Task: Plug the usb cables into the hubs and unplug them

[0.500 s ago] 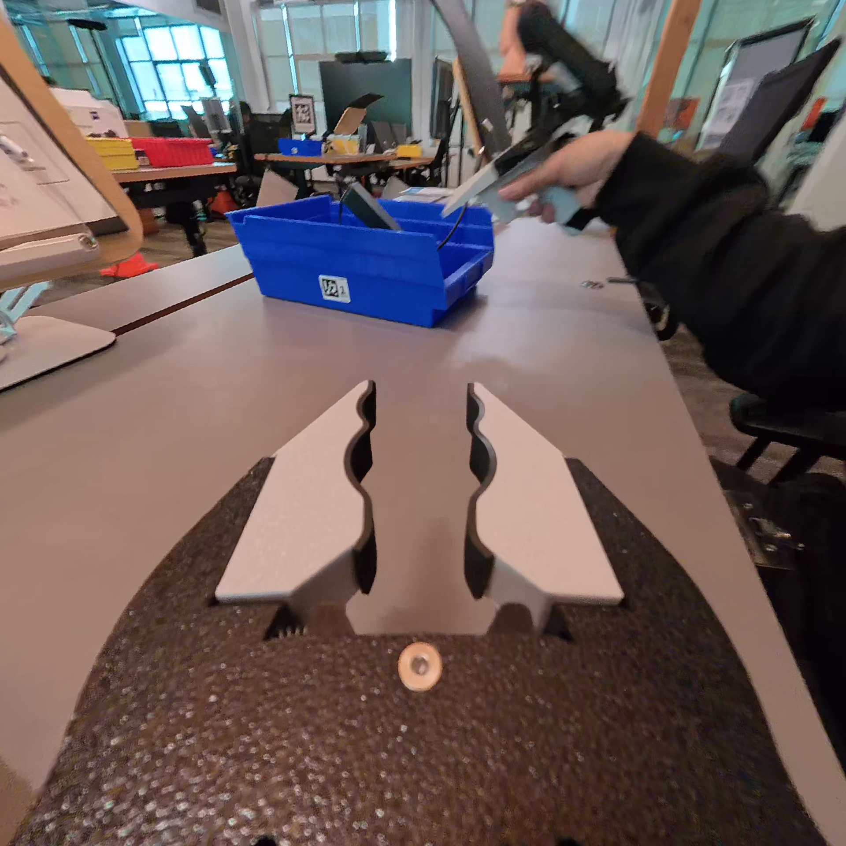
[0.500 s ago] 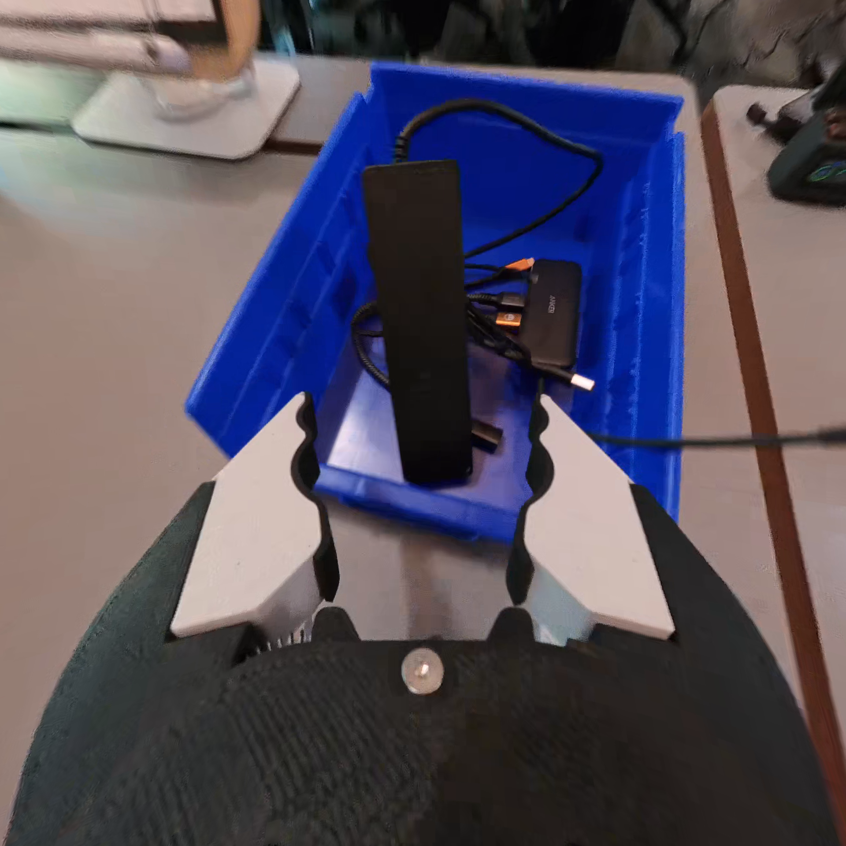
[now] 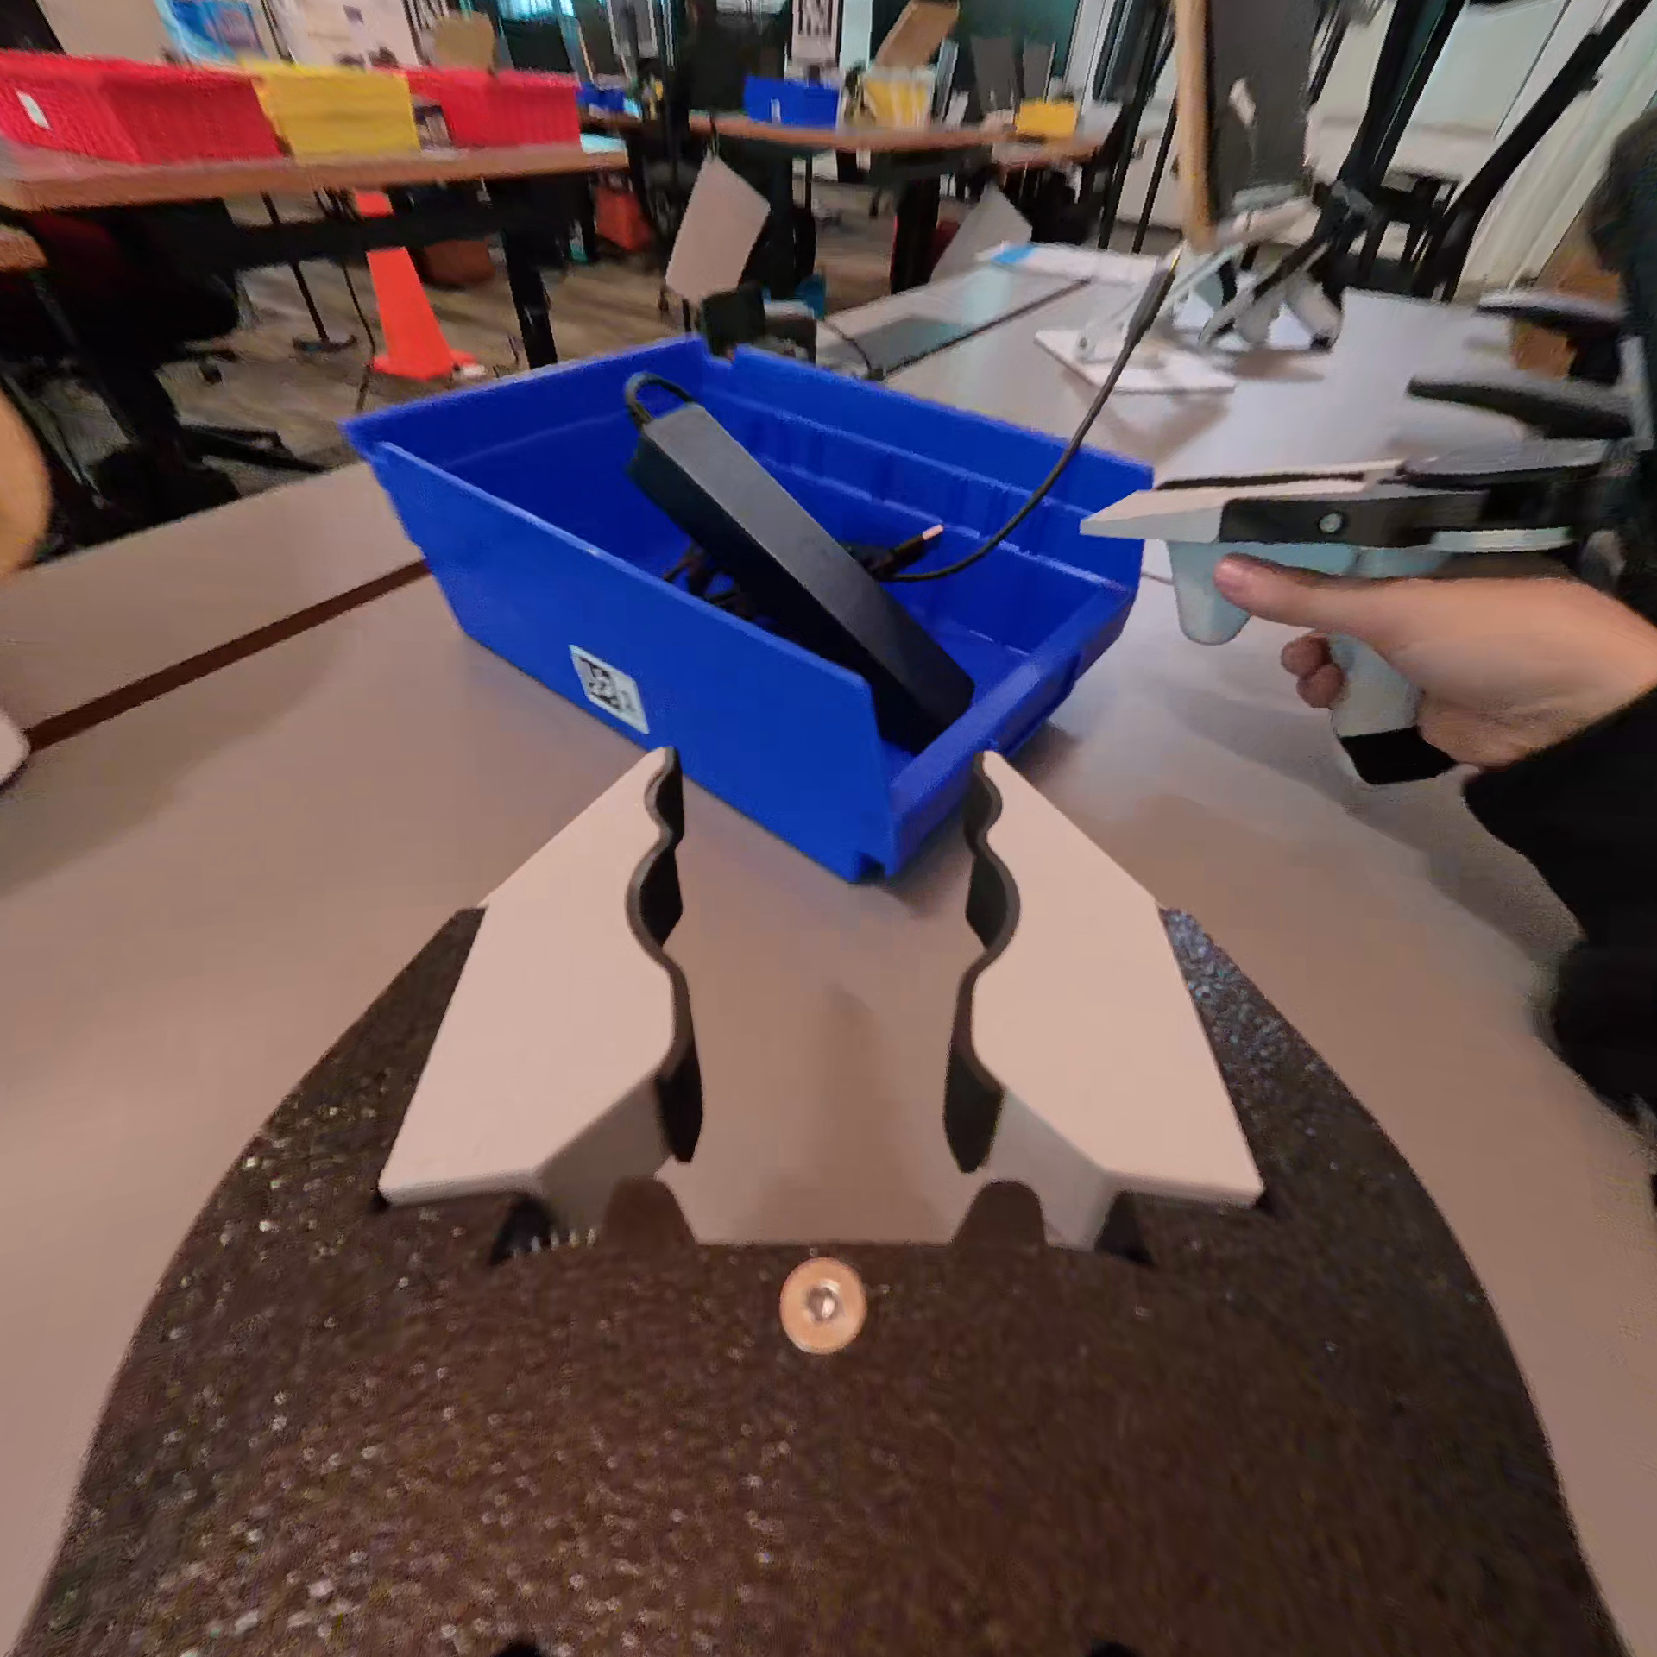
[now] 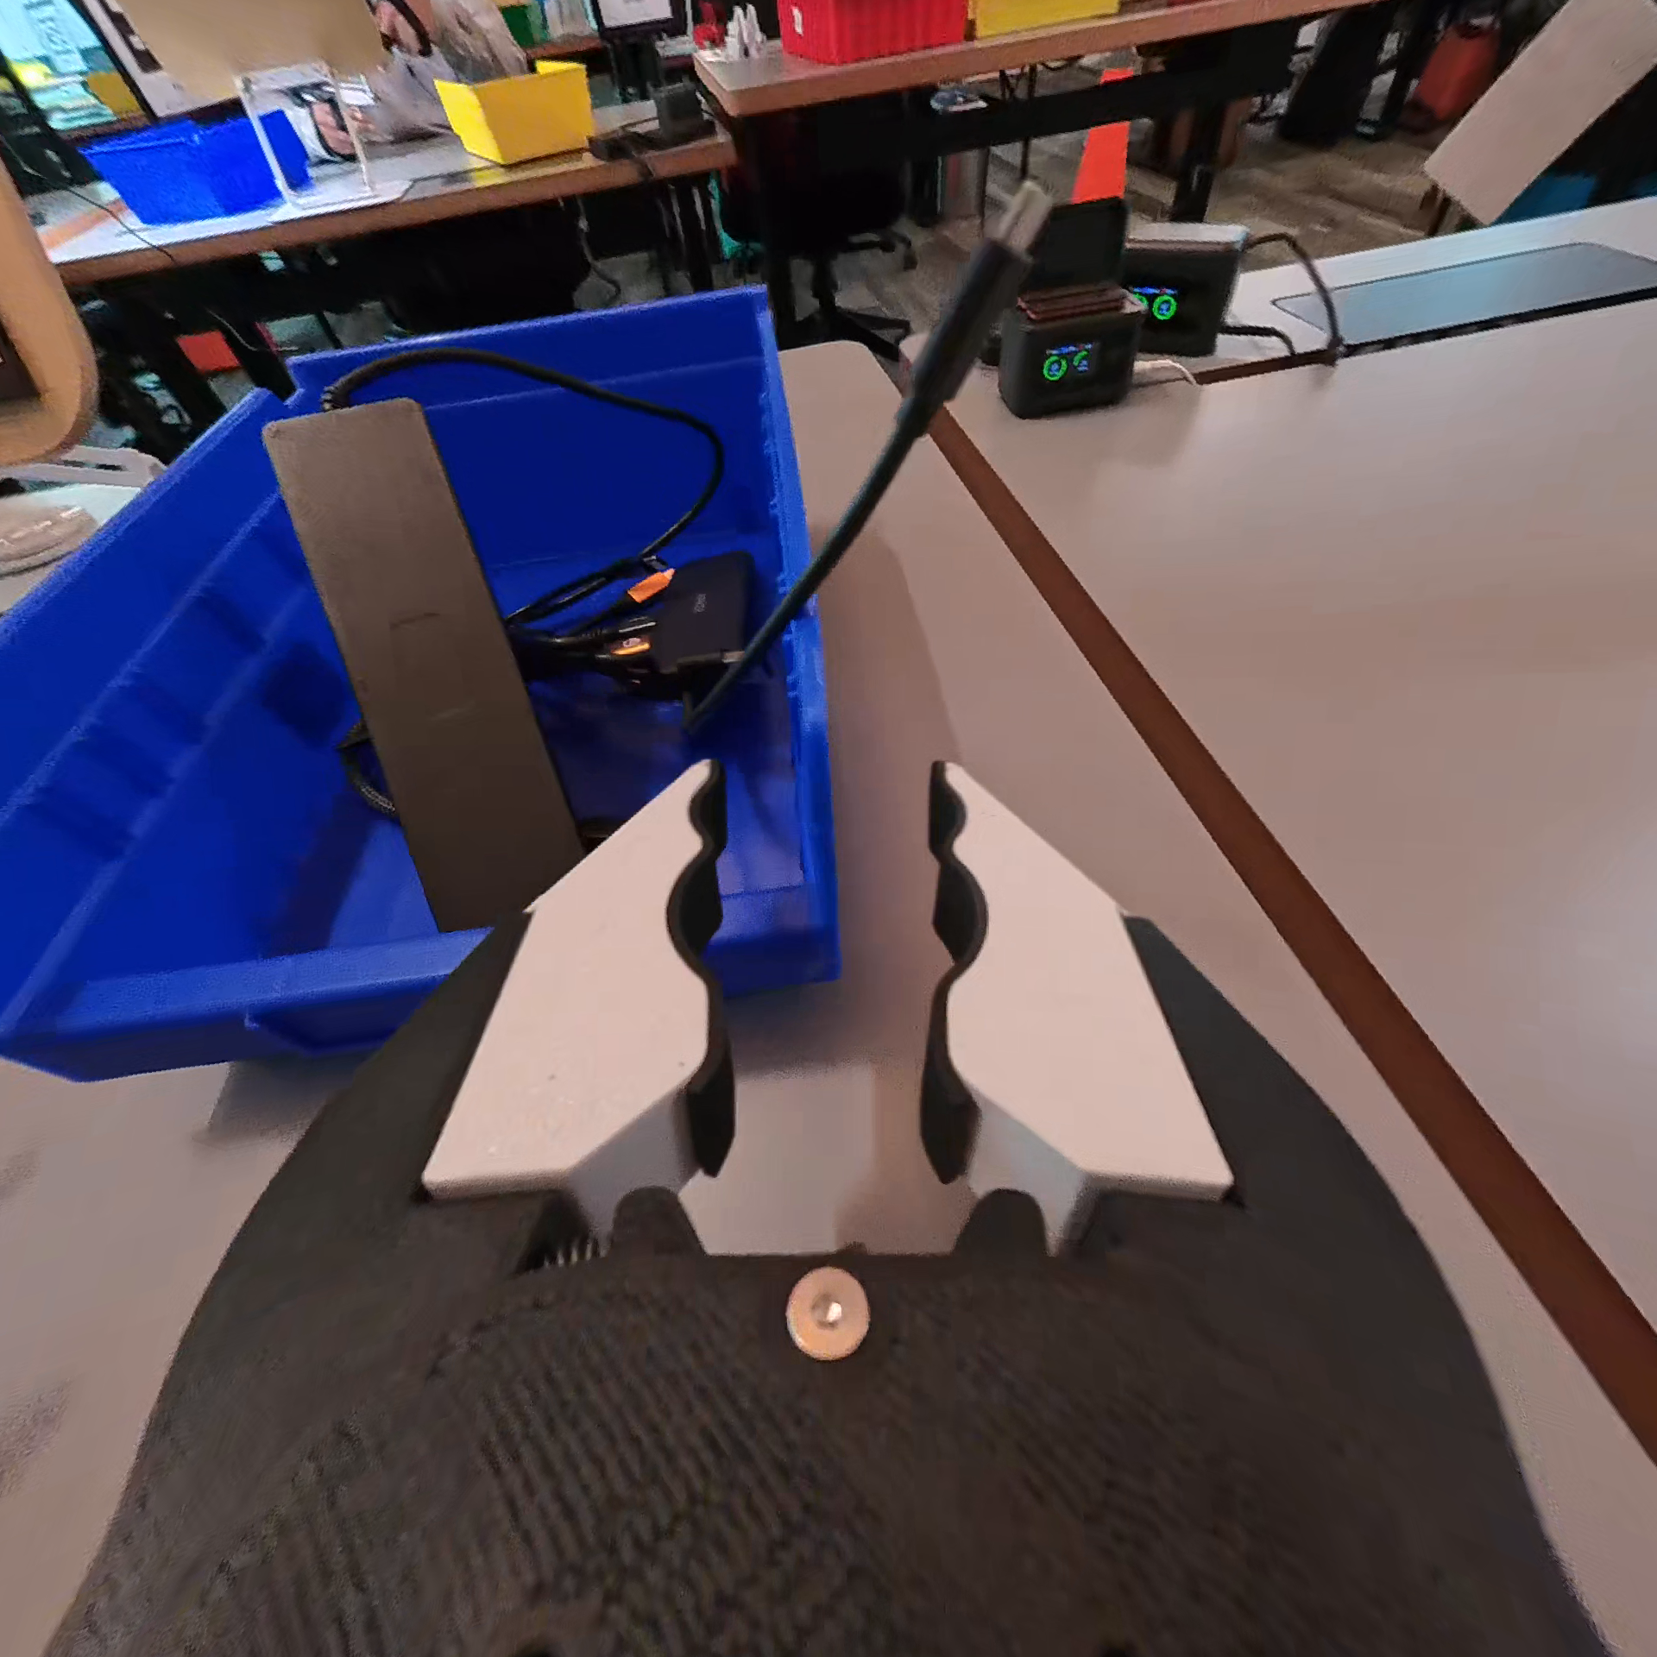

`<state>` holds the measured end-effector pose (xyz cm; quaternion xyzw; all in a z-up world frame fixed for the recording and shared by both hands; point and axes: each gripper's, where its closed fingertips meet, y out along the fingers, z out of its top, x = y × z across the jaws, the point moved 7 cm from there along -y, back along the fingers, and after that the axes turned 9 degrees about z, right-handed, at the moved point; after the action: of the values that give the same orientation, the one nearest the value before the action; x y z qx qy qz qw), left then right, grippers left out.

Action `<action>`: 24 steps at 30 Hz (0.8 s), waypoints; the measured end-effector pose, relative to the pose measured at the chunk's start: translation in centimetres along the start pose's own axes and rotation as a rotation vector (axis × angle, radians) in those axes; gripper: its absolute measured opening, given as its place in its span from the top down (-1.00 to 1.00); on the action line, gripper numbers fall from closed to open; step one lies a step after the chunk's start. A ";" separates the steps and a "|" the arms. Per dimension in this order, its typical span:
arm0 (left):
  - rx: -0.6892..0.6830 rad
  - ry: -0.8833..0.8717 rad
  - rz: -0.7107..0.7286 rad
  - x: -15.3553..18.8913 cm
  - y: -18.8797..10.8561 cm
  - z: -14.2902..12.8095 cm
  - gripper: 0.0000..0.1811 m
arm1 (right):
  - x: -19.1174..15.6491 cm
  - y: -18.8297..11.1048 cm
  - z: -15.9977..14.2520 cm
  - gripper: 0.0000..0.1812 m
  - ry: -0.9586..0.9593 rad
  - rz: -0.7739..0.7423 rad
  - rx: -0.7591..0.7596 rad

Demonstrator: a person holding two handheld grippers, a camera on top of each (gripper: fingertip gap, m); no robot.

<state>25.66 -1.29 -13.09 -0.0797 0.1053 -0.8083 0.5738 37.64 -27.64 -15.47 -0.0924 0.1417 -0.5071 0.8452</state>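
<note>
A blue bin point(image 3: 538, 574) stands on the grey table. A long black hub point(image 3: 798, 574) leans inside it, its lower end against the near wall. My left gripper point(image 3: 827, 771) is open and empty, just short of the bin's near corner. The right gripper point(image 3: 1112, 522), held in a hand, hovers beside the bin's right end. In the right wrist view my right gripper point(image 4: 825, 776) is open and empty at the bin's point(image 4: 134, 717) near right corner. A small black hub point(image 4: 708, 610) with plugged cables lies inside behind the long hub point(image 4: 421, 672). A black USB cable point(image 4: 950, 350) sticks up out of the bin.
Two black charger boxes with green displays point(image 4: 1067, 359) sit on the adjoining table past a brown seam point(image 4: 1255, 807). A monitor stand point(image 3: 1157, 359) is behind the bin. An orange cone point(image 3: 408, 305) and tables with red and yellow bins are farther off.
The left gripper has moved up close to the bin and its jaws have widened. The right gripper has come down beside the bin's right end with narrower jaws. The loose cable now stands upright.
</note>
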 end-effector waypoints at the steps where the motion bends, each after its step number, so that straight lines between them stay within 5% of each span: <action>1: -0.033 0.006 0.011 0.6 1.6 -0.1 0.32 | -0.2 0.3 -0.1 0.56 -0.014 0.005 0.004; 5: -0.079 -0.030 0.093 1.0 5.6 -0.6 0.51 | -0.5 1.1 -0.4 0.92 -0.132 -0.079 0.013; 8: -0.053 -0.056 0.062 0.9 6.3 -0.9 0.70 | -0.8 1.2 -0.5 0.91 -0.149 -0.104 0.017; 13: -0.027 -0.006 0.216 -1.3 4.9 -1.3 0.85 | -3.1 1.2 -0.5 0.99 -0.055 0.041 -0.003; 17: -0.024 0.040 0.306 -3.4 1.2 -2.3 0.88 | -7.2 0.7 -1.2 0.99 -0.091 0.070 -0.059; 24: -0.021 0.030 0.412 -7.9 -9.9 -5.3 0.89 | -18.0 -2.0 -3.7 0.96 -0.186 0.224 -0.084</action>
<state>17.91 9.73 -15.67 -0.0504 0.1364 -0.6738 0.7245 26.74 -12.73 -15.79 -0.1580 0.0934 -0.3924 0.9013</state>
